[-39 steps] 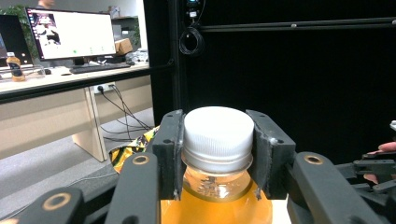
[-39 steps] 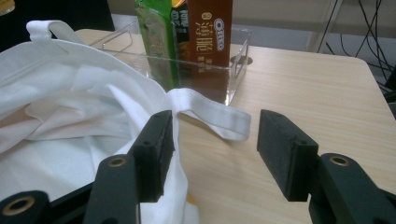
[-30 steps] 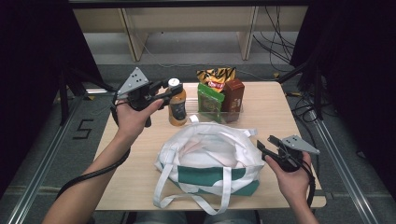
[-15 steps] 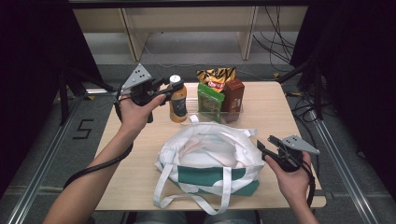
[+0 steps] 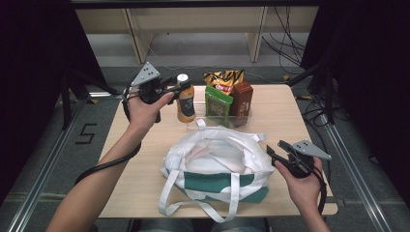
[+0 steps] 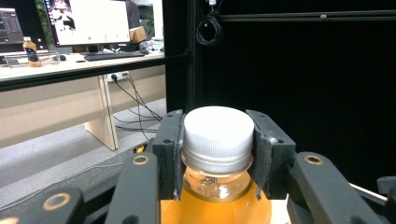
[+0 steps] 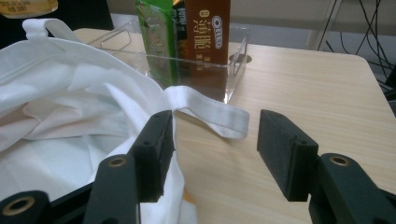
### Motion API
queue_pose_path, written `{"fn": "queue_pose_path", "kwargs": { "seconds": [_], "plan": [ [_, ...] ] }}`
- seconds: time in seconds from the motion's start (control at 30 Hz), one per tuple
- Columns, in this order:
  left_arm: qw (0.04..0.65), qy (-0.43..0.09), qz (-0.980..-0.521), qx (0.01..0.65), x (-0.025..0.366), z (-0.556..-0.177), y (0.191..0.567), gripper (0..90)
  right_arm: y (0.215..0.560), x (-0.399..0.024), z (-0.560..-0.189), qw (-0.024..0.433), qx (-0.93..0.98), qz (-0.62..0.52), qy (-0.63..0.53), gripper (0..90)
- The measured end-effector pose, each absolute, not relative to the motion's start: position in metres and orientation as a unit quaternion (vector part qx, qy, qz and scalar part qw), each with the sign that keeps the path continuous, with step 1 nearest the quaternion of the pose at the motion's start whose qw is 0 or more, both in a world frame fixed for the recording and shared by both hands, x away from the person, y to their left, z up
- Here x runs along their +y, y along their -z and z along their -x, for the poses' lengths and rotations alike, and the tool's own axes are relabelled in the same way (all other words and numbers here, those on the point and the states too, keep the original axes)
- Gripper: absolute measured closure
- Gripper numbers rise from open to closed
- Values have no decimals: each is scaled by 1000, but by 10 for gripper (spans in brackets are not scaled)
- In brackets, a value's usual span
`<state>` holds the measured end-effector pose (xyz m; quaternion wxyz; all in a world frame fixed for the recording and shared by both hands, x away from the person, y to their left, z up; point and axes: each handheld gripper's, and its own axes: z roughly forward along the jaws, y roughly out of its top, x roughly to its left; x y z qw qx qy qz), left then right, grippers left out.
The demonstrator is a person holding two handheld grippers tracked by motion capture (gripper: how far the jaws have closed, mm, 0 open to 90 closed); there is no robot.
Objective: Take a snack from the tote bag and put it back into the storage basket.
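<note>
**Bottle pinched at the cap, bag edge between spread jaws**

The left gripper (image 5: 175, 87) clamps the white cap of the bottle (image 5: 185, 101), which hangs upright above the far left of the surface (image 5: 290, 116), just beside the clear tray (image 5: 241, 118) of snacks. The right gripper (image 5: 273, 151) is spread at the right edge of the white bag (image 5: 212, 164); one jaw lies against the cloth without pinching it.
</note>
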<state>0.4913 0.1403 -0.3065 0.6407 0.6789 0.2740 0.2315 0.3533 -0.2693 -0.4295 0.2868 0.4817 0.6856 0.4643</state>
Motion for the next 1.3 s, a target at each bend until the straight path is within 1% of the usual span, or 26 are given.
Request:
{"fn": "queue_pose_path", "kwargs": {
  "seconds": [0.1, 0.17, 0.23, 0.27, 0.3, 0.4, 0.5, 0.53, 0.6, 0.73, 0.83, 1.3],
  "plan": [
    [638, -232, -681, 275, 140, -495, 306, 586, 430, -270, -354, 287, 686, -481, -465, 463],
    [636, -233, -681, 277, 140, -498, 307, 586, 429, -267, -351, 278, 681, -494, -464, 463],
    [635, -233, -682, 279, 141, -500, 307, 586, 429, -269, -352, 286, 685, -485, -463, 463],
    [635, -232, -682, 279, 140, -502, 308, 586, 429, -268, -351, 279, 680, -494, -464, 463],
    [634, -232, -682, 281, 140, -503, 308, 586, 429, -269, -352, 286, 684, -485, -463, 463],
    [633, -233, -682, 283, 140, -507, 310, 586, 430, -268, -352, 283, 681, -491, -465, 463],
    [630, -231, -684, 286, 139, -510, 313, 586, 431, -271, -354, 294, 690, -474, -461, 463],
    [630, -231, -683, 287, 139, -511, 314, 586, 431, -268, -351, 279, 684, -492, -462, 463],
    [629, -231, -684, 289, 138, -512, 315, 586, 431, -270, -353, 289, 686, -482, -461, 463],
    [626, -230, -686, 292, 137, -515, 317, 586, 430, -270, -353, 280, 685, -485, -466, 463],
    [623, -230, -688, 292, 137, -518, 318, 586, 430, -270, -353, 286, 684, -487, -462, 463],
    [616, -228, -693, 297, 134, -528, 321, 586, 431, -269, -351, 277, 682, -495, -461, 463]
  ]
}}
